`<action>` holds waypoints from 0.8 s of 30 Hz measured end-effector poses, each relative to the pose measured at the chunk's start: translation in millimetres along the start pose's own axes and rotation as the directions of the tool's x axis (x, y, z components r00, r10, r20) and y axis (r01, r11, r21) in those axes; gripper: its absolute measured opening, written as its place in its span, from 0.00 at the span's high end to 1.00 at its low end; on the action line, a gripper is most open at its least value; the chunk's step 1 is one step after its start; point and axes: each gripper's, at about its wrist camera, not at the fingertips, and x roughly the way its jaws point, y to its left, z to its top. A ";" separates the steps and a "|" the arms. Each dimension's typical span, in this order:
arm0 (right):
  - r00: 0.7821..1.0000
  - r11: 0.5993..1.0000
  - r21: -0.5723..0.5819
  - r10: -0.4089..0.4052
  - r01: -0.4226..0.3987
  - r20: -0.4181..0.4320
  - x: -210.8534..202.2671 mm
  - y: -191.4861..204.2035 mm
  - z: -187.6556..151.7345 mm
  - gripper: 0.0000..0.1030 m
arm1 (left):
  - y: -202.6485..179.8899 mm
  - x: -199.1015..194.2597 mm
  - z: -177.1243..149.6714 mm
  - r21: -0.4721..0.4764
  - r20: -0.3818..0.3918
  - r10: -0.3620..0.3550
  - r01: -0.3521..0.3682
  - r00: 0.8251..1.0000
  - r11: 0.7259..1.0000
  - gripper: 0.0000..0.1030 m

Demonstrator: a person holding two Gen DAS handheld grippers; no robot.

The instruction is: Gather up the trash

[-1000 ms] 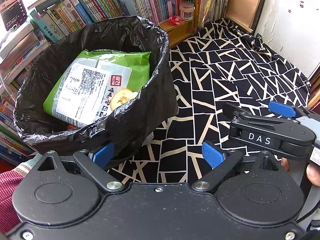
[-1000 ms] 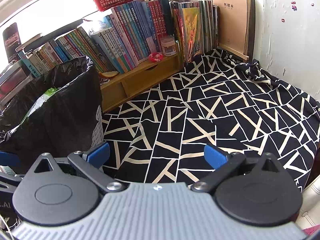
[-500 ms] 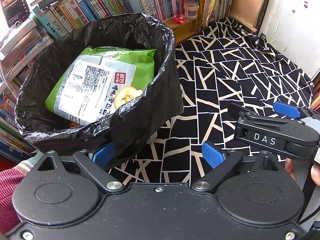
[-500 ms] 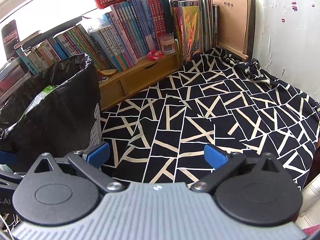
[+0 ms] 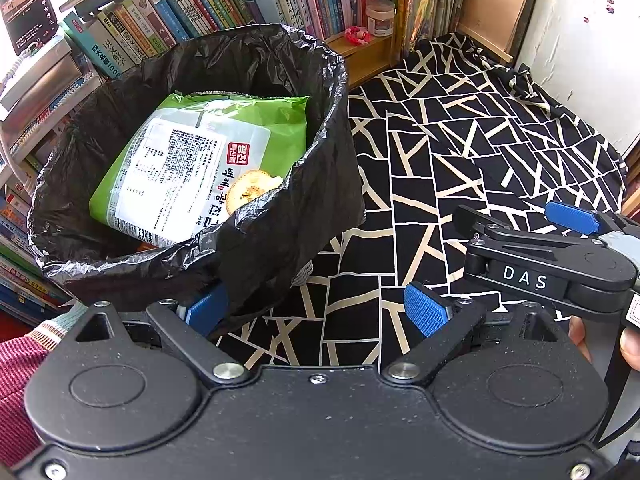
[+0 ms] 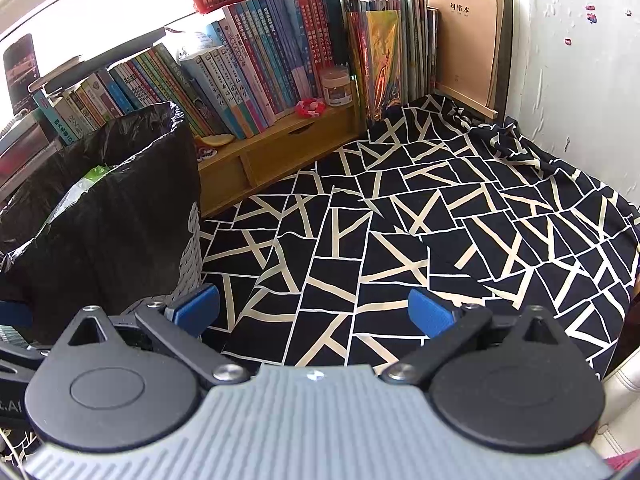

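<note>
The green snack packet (image 5: 208, 168) is lying inside the black-lined bin (image 5: 280, 240), ahead-left of the left gripper (image 5: 316, 312). Both grippers, right gripper (image 6: 312, 312) included, are hanging released, empty. The packet is looking light, crinkly, slippery; pinching an edge seems best.

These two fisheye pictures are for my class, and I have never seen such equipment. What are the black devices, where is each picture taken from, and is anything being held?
A person holds a hand-held two-finger claw in each hand, each with a camera looking along its blue-padded fingers. One picture looks from the left claw, the other from the right claw. Both claws are open and hold nothing. A black-lined trash bin containing a green snack packet stands on a black-and-cream patterned cloth, beside shelved books.
</note>
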 end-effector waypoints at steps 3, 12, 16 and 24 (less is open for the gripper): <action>1.000 1.000 0.000 0.000 0.000 0.000 0.1 0.3 0.1 0.00 | -0.2 0.2 -0.9 0.001 0.000 0.000 0.000 1.000 1.000 0.08; 1.000 1.000 -0.001 -0.002 0.002 0.000 0.1 0.3 0.1 0.00 | -0.4 0.2 -1.3 0.002 0.003 -0.002 0.002 1.000 1.000 0.08; 1.000 1.000 -0.001 -0.002 0.002 -0.001 0.1 0.8 0.4 0.00 | -0.4 0.2 -1.8 0.003 0.003 -0.002 0.002 1.000 1.000 0.08; 1.000 1.000 -0.002 -0.002 0.002 -0.002 0.2 1.2 0.2 0.00 | -2.7 -2.3 -3.4 0.014 0.017 -0.001 0.001 1.000 1.000 0.08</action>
